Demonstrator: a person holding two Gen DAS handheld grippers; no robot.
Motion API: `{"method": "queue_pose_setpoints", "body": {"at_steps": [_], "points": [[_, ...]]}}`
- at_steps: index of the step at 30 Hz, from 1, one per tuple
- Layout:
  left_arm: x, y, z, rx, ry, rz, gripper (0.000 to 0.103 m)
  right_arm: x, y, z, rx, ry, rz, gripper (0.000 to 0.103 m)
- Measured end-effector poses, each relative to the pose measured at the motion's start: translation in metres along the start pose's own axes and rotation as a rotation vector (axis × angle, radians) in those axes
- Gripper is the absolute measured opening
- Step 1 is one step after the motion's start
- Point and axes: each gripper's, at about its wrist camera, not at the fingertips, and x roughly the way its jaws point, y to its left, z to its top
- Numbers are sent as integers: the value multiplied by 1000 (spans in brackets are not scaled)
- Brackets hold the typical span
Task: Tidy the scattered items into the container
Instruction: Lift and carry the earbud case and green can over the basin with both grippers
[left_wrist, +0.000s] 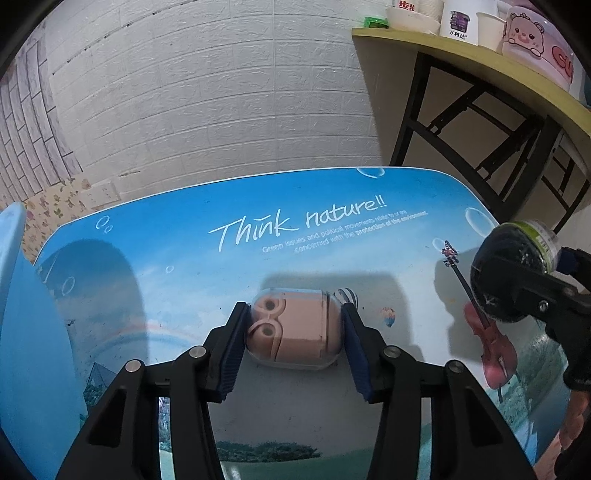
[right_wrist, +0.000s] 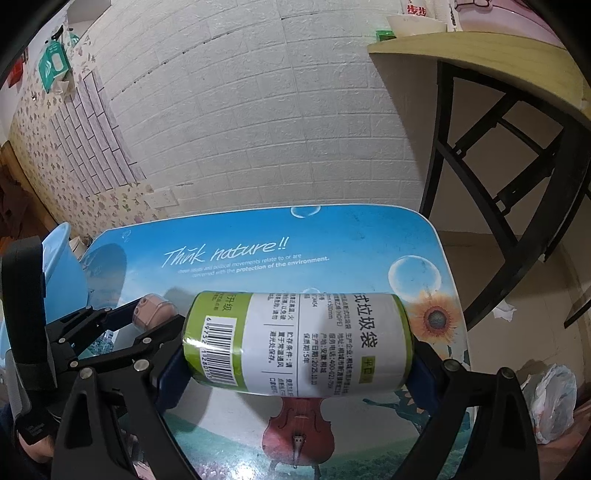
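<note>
Two grippers working over blue table (left_wrist: 184, 236): left gripper (left_wrist: 294, 334) clamping pink clear-cased toy (left_wrist: 295, 328), still touching tabletop; right gripper (right_wrist: 295, 341) gripping trash-bag roll (right_wrist: 299, 341) endwise, lifted above table; blue container (right_wrist: 64, 266) sitting at left.

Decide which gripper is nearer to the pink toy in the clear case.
Left. The left gripper has the pink toy between its fingers on the table; the right gripper is off to its right, holding a roll of bin bags.
</note>
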Motion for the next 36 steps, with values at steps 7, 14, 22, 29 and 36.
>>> {"method": "queue_pose_setpoints", "body": {"at_steps": [7,14,22,29,36], "points": [[-4,5,-3,-19,-3,-13,47,-4,0,0,0,-2,-6,96],[-18,8,-3,-17,-38,-11,47,-8,5,-2,-8,-6,3,96],[-60,7,6,-14,-144,-6,47,-17,9,-2,3,-17,19,96],[-106,30,15,-73,-246,-9,47,-39,28,2,-9,-52,45,96],[-146,61,14,-129,-321,22,47,-56,73,4,-51,-87,113,96]]}}
